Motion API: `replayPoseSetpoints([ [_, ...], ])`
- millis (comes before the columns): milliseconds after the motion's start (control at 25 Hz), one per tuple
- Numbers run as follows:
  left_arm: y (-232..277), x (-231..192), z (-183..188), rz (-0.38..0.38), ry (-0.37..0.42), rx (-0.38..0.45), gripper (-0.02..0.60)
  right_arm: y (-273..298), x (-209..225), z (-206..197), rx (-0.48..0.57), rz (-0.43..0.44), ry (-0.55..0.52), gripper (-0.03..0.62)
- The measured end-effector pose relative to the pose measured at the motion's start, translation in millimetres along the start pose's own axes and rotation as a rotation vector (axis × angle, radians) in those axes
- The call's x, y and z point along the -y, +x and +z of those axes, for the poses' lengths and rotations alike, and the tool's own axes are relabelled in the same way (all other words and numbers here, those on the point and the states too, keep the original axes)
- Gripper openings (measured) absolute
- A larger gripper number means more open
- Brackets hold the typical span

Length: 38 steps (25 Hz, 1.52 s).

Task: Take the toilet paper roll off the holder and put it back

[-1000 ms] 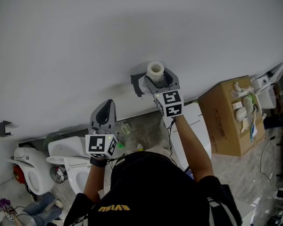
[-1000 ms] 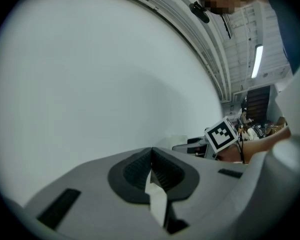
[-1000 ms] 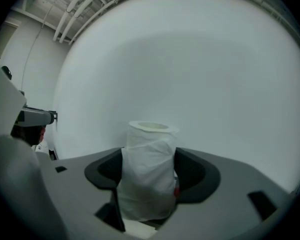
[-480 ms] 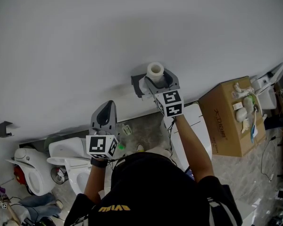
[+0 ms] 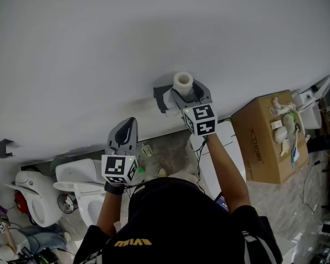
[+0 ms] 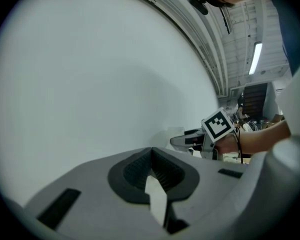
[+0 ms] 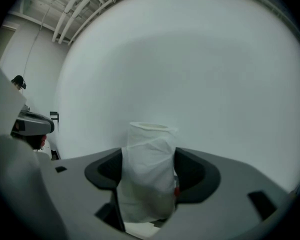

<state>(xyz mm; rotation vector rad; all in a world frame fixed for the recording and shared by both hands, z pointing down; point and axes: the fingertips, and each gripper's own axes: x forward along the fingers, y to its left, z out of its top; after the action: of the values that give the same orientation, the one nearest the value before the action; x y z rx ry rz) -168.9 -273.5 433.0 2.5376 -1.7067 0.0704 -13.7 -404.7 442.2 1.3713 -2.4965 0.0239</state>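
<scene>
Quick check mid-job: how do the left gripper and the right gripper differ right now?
The left gripper has its jaws shut together with nothing between them; the right gripper has its jaws closed on the toilet paper roll. In the head view, the left gripper sits lower and off to the side, clear of the holder; the right gripper is up at the holder. Both point toward the white wall.

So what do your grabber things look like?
The left gripper and right gripper are grey and wedge-shaped, with dark ribbed pads. Each has a white cube with black square markers. The person's top is black.
</scene>
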Motion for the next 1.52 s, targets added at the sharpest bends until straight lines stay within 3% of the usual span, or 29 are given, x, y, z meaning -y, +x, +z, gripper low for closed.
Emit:
replayPoseSetpoints([
  [480, 3, 5, 4, -0.018, 0.01, 0.009, 0.011, -19, 17, 45, 0.045, -0.002, -0.034, 0.295],
  [880, 5, -2, 5, -0.024, 0.007, 0.005, 0.011, -38, 24, 121, 0.123, 0.02, -0.032, 0.291],
  [1360, 8, 1, 4, -0.044, -0.01, 0.006, 0.011, -59, 36, 214, 0.247, 0.037, -0.1, 0.291],
  [1520, 9, 2, 0, -0.044, -0.018, -0.001, 0.011, -62, 41, 230, 0.286, 0.032, -0.075, 0.29],
])
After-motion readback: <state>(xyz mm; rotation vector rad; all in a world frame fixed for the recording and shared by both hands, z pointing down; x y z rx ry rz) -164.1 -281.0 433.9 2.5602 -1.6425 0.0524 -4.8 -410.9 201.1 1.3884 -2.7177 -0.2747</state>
